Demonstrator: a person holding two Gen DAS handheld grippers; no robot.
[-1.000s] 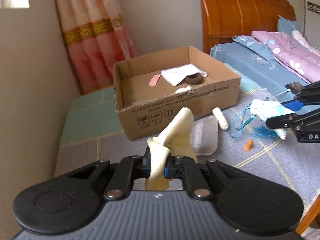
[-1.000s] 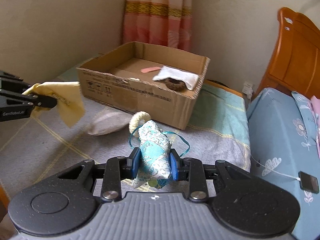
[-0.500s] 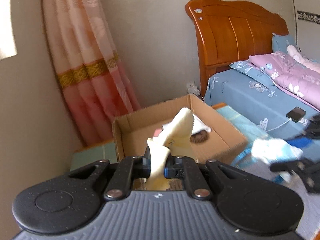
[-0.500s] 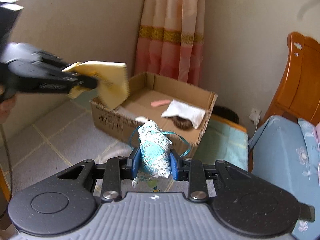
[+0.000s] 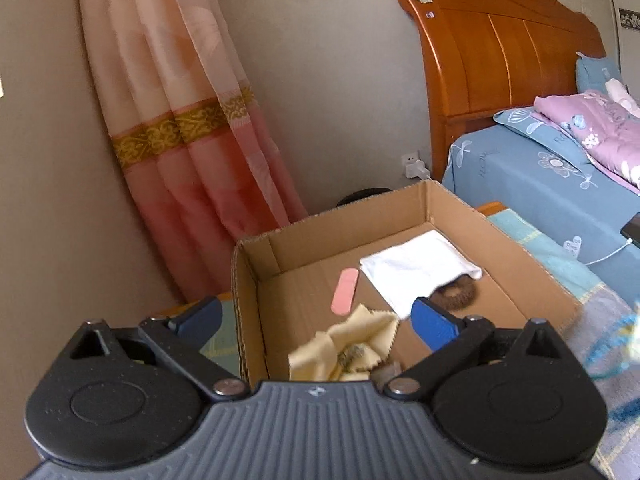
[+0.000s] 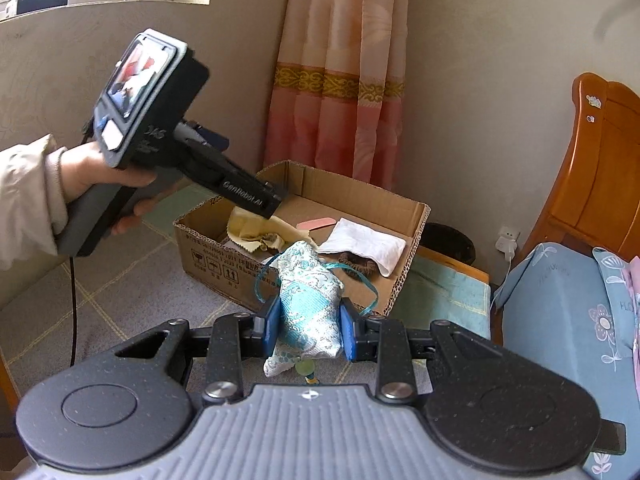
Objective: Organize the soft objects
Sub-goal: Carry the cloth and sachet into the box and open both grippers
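Note:
My left gripper [image 5: 316, 320] is open above the near left corner of the cardboard box [image 5: 532, 264]. The yellow cloth [image 5: 348, 344] lies crumpled in the box just below its fingers, free of them. The box also holds a white cloth [image 5: 416, 268], a pink strip [image 5: 345, 292] and a brown hair tie [image 5: 460, 296]. My right gripper [image 6: 308, 328] is shut on a turquoise patterned pouch [image 6: 310, 312] with a teal cord, held in front of the box [image 6: 212, 256]. The left gripper [image 6: 256, 200] shows there over the yellow cloth [image 6: 260, 232].
The box stands on a grey checked cover [image 6: 120, 292] beside a wall and a pink curtain [image 5: 192, 140]. A bed with blue sheet [image 5: 536, 184] and wooden headboard [image 5: 500, 60] is to the right. A dark bin [image 6: 448, 240] stands behind the box.
My left gripper moved over the box, opened and let go of the yellow cloth, which now lies in the box. My right gripper rose with the pouch still held.

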